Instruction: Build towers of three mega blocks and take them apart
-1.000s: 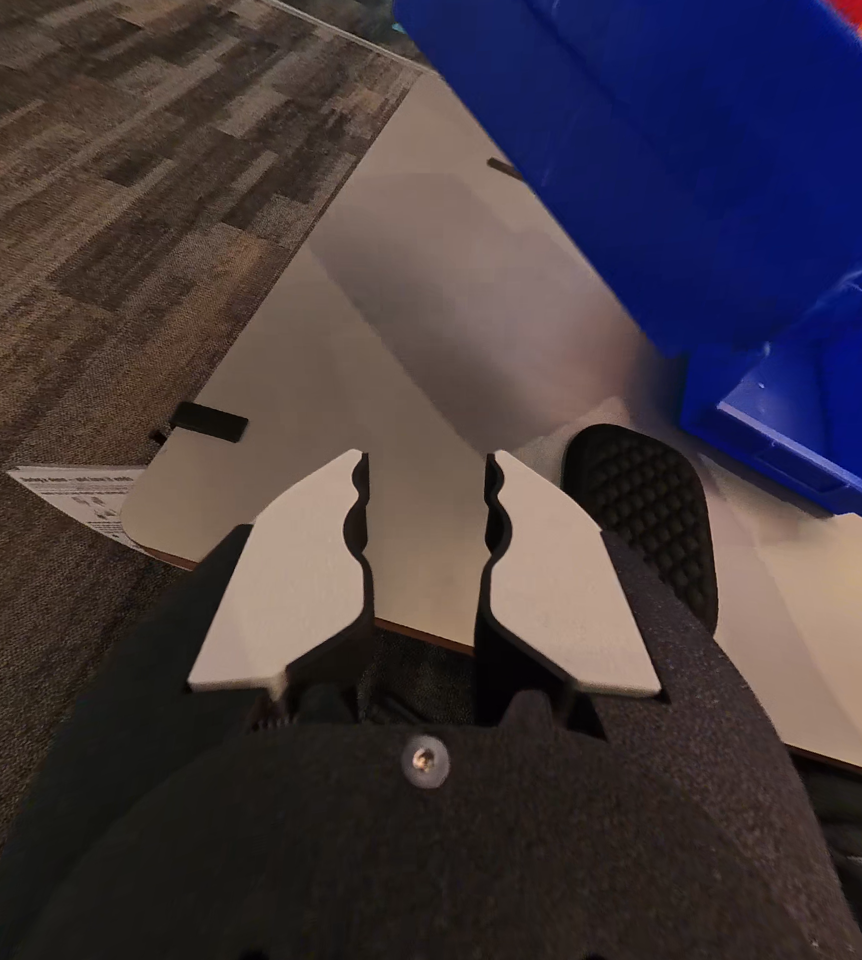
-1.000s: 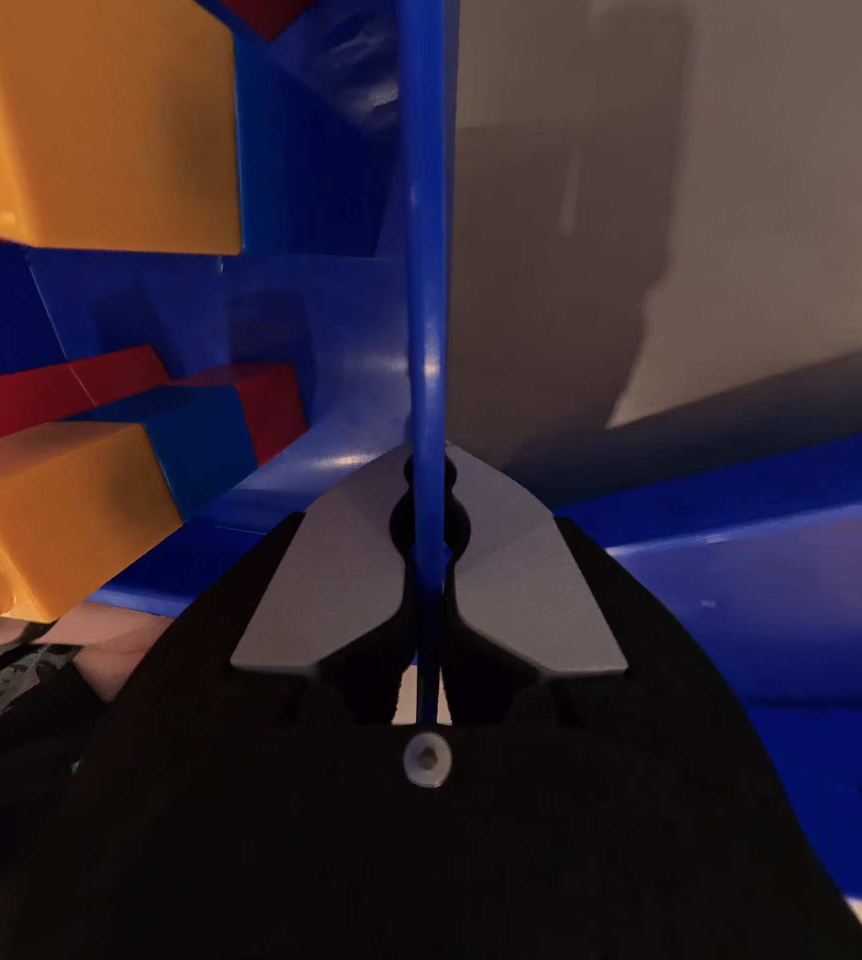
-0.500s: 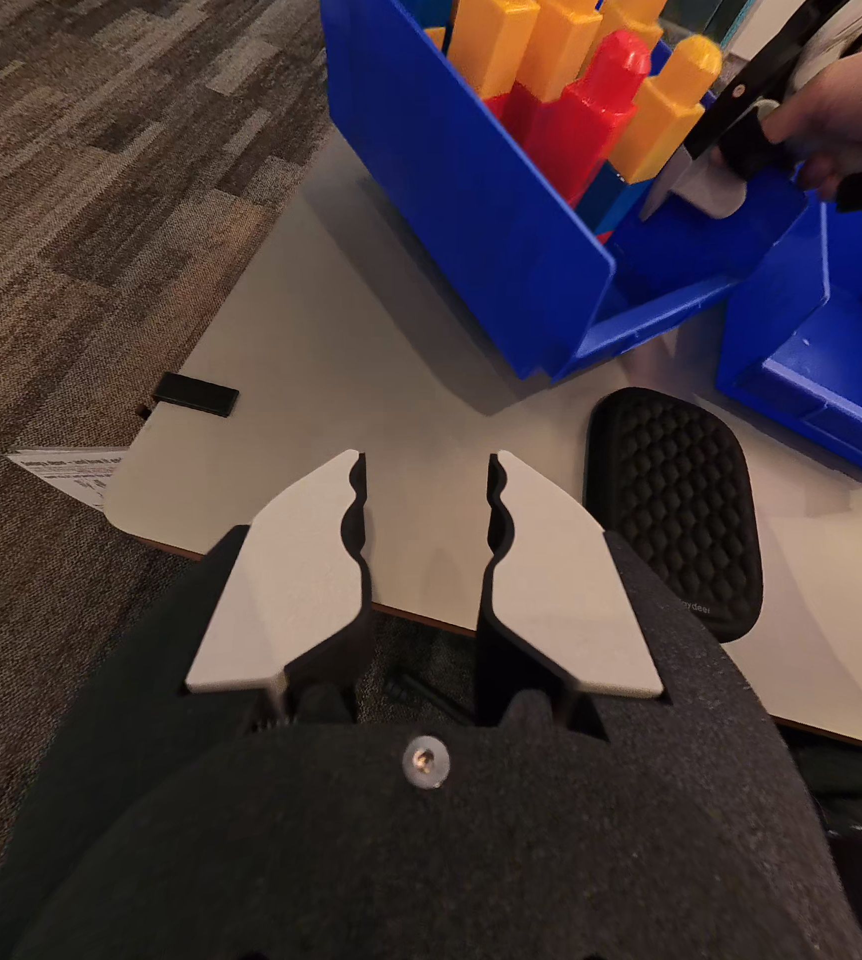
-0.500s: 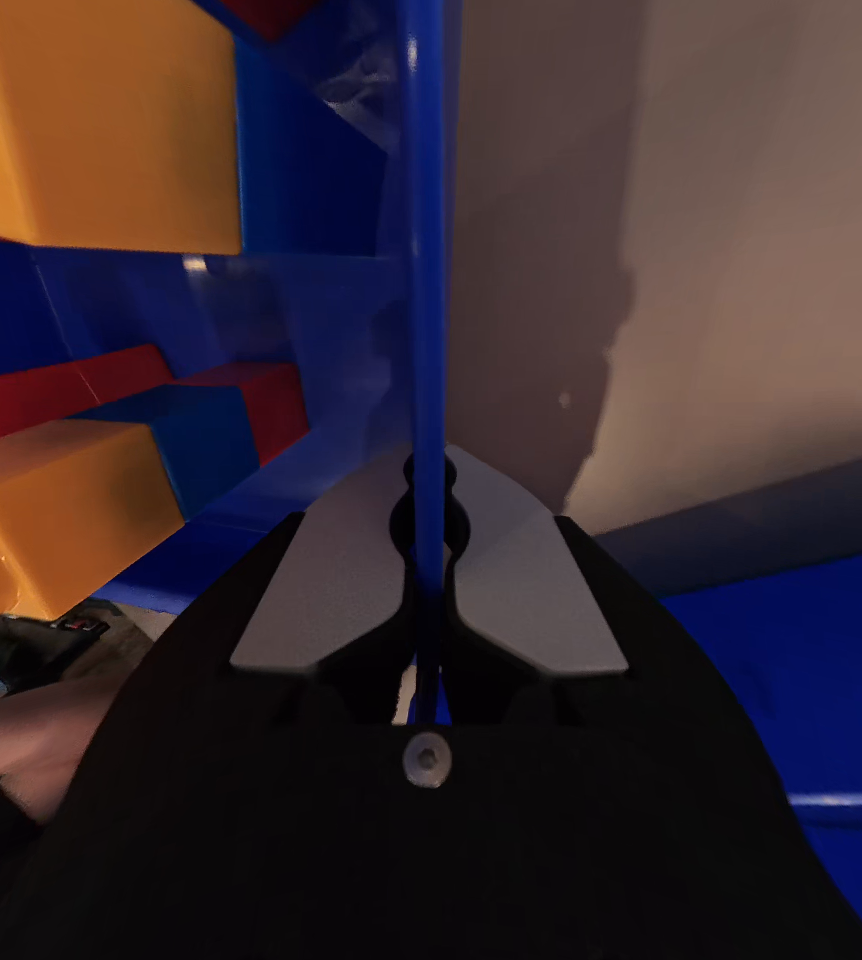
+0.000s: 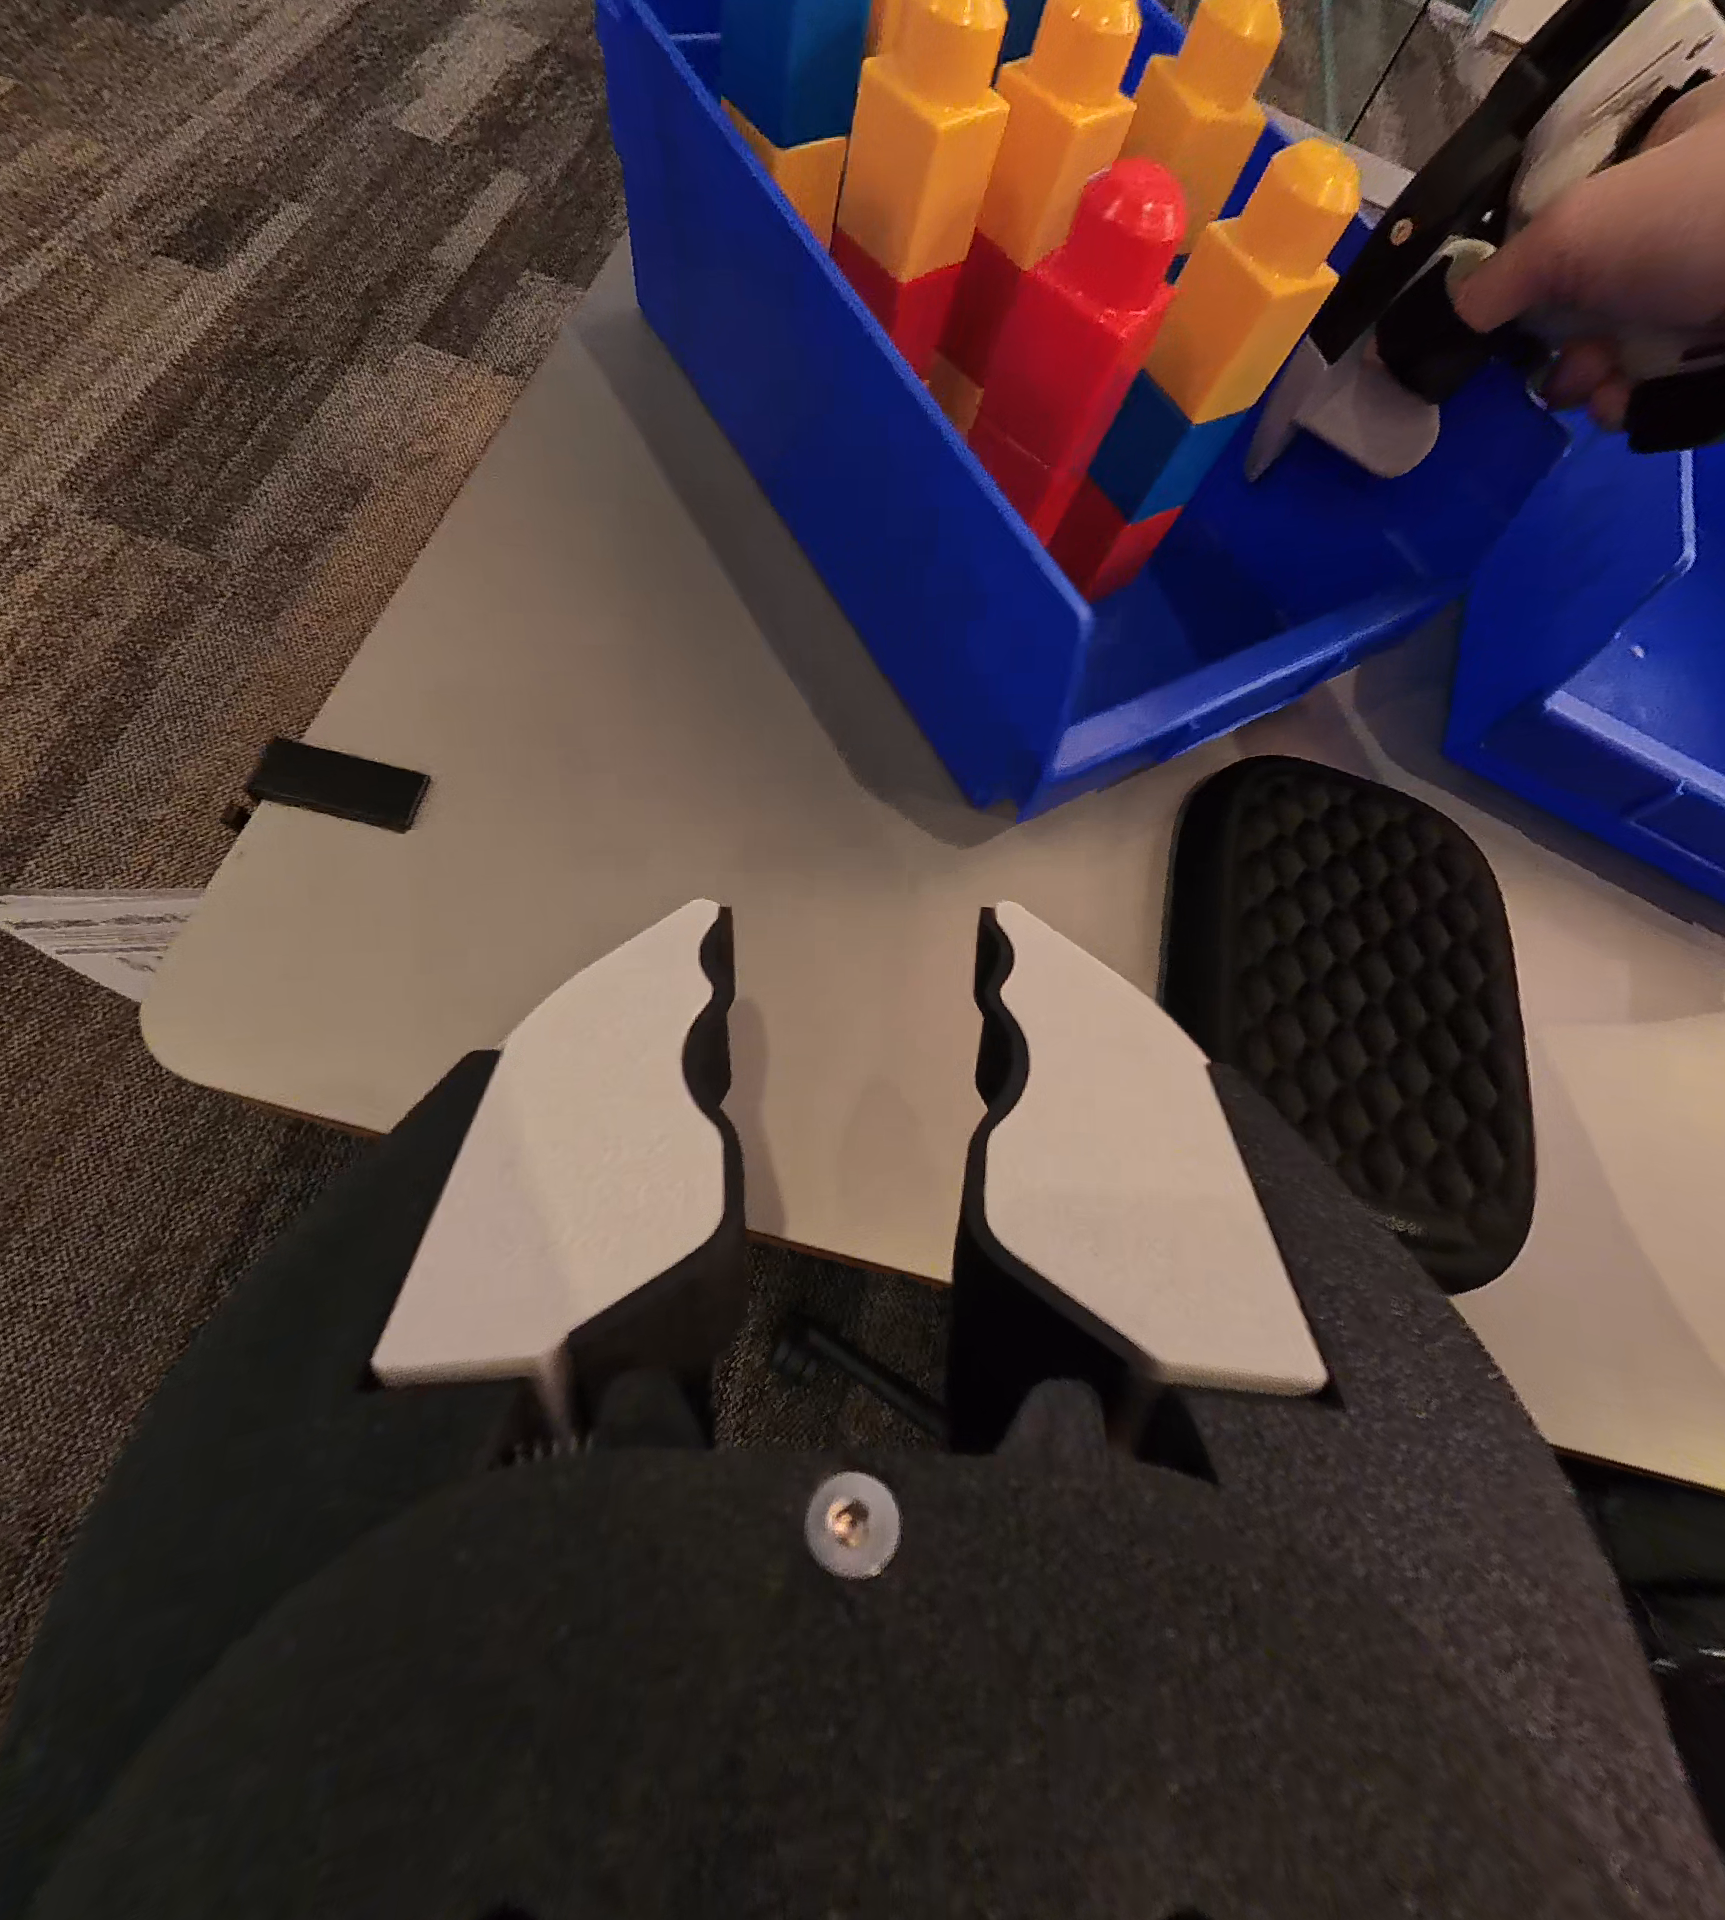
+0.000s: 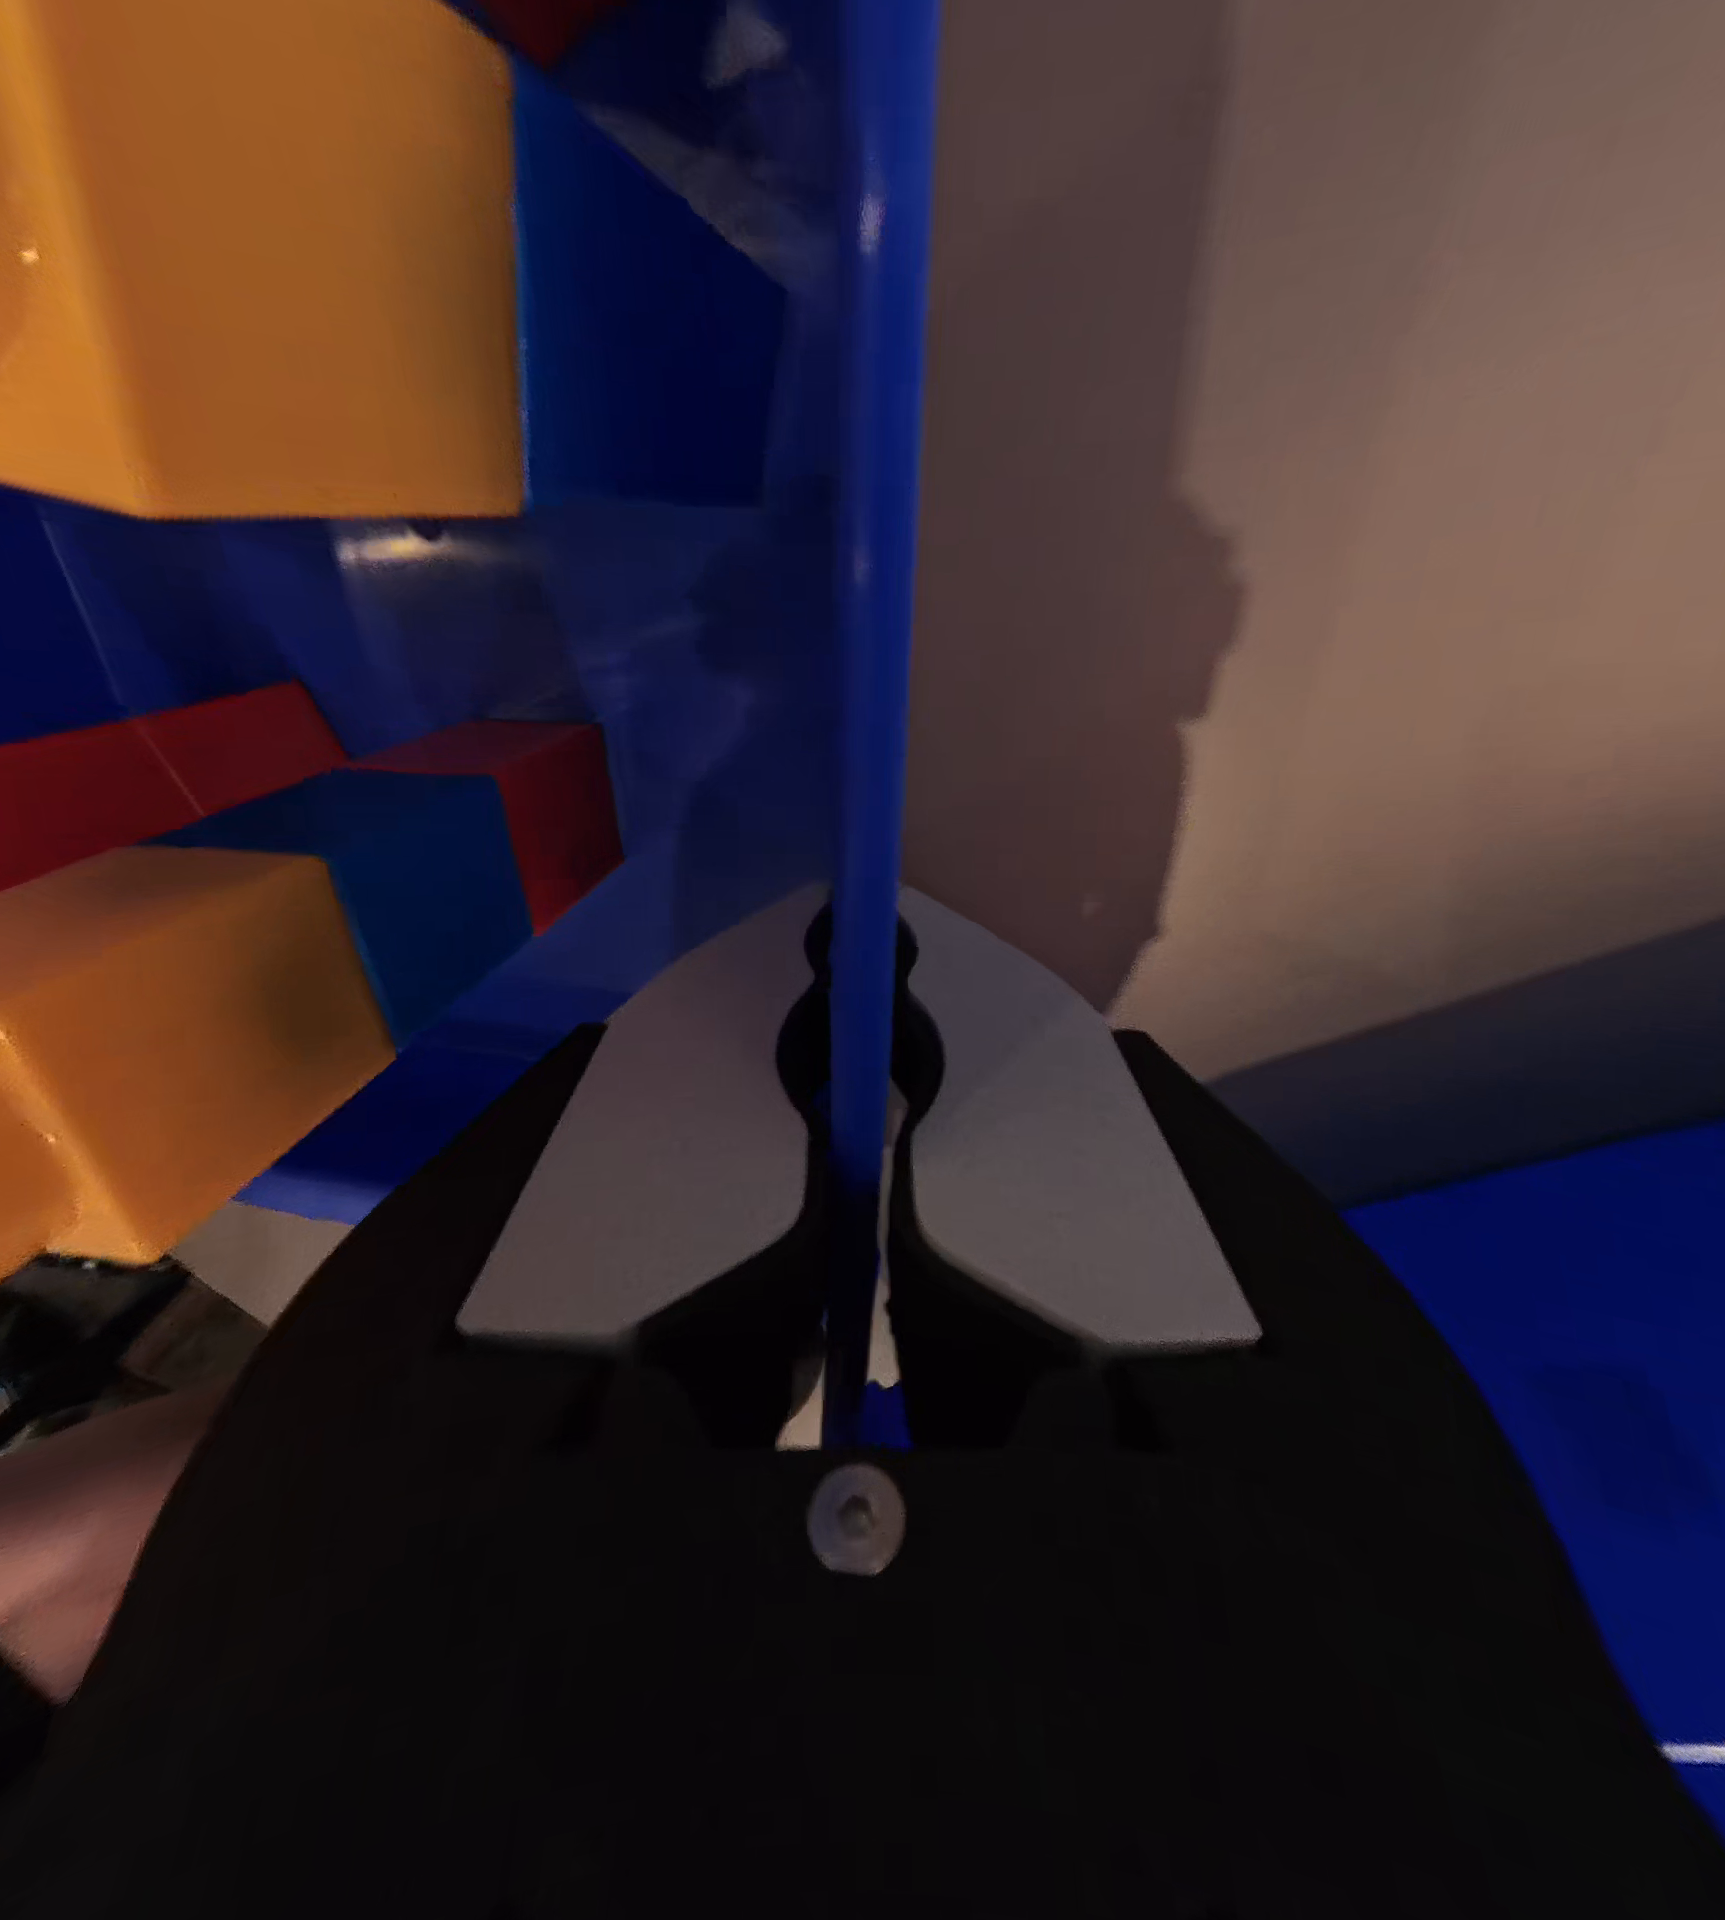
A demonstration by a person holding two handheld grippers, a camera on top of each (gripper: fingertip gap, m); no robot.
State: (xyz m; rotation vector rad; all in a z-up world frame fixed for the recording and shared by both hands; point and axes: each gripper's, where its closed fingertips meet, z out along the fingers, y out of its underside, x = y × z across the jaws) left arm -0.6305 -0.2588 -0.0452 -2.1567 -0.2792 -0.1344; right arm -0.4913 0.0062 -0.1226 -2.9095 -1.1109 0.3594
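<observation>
A blue bin [image 5: 868, 468] stands on the white table [image 5: 577, 727], filled with upright towers of yellow, red and blue mega blocks [image 5: 1076, 291]. My right gripper [image 6: 863, 914] is shut on the bin's thin right wall [image 6: 879, 520]; it also shows in the left wrist view [image 5: 1346, 416], held by a hand. Yellow blocks [image 6: 214, 260] and red blocks [image 6: 214, 758] lie close on its left. My left gripper [image 5: 853, 920] is open and empty, hovering over the table's near edge, well short of the bin.
A second blue bin [image 5: 1668, 665] stands to the right of the first. A black textured pad [image 5: 1357, 997] lies on the table right of my left gripper. A black strip [image 5: 338, 800] sits at the table's left edge, with carpet floor [image 5: 162, 364] and a paper [image 5: 89, 925] beyond.
The blue bin, held by my right gripper, has swung from tilted overhead down to the table and now stands upright with its blocks showing. My left gripper stays open in place.
</observation>
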